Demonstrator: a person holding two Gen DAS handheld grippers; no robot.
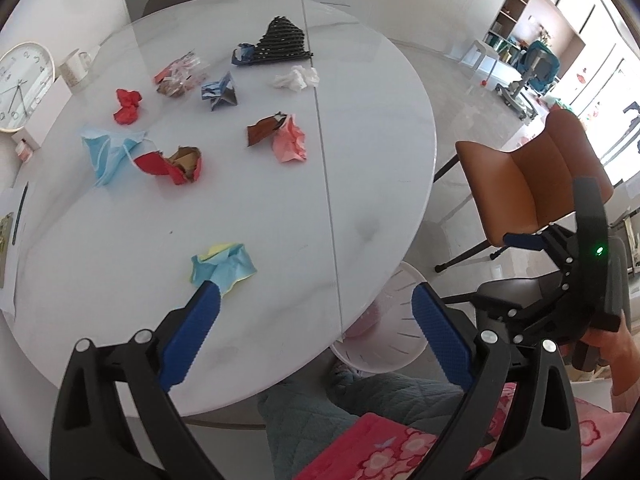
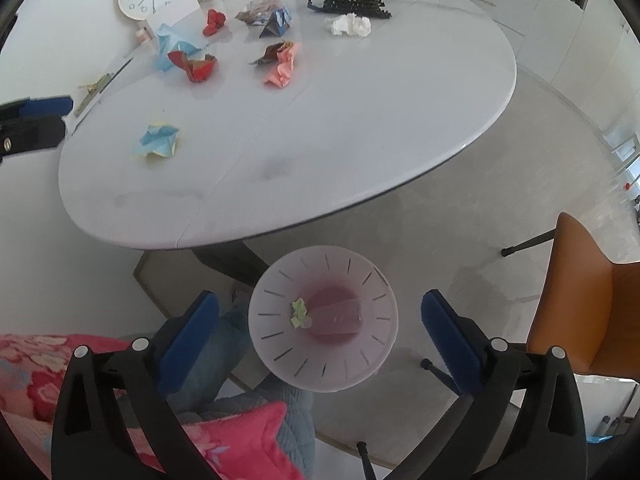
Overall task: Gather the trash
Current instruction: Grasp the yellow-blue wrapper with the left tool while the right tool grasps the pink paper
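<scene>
Several crumpled pieces of trash lie on the white oval table [image 1: 360, 184]. Nearest is a blue-yellow paper wad [image 1: 222, 266], also in the right wrist view [image 2: 157, 141]. My left gripper [image 1: 316, 300] is open and empty above the table's near edge, its left finger just short of that wad. My right gripper [image 2: 320, 308] is open and empty above a white slotted trash bin [image 2: 323, 318] on the floor, which holds a small green scrap [image 2: 299, 313]. Farther off lie a pink wad [image 1: 290, 142], a red wad [image 1: 127, 106], a blue face mask [image 1: 106, 150] and a white tissue [image 1: 296, 78].
An orange chair [image 1: 532, 184] stands right of the table. A wall clock [image 1: 22, 86], a mug [image 1: 74, 70] and a white box sit at the table's far left. A black mesh item [image 1: 282, 40] lies at the far side. The person's pink floral clothing [image 1: 380, 448] is below.
</scene>
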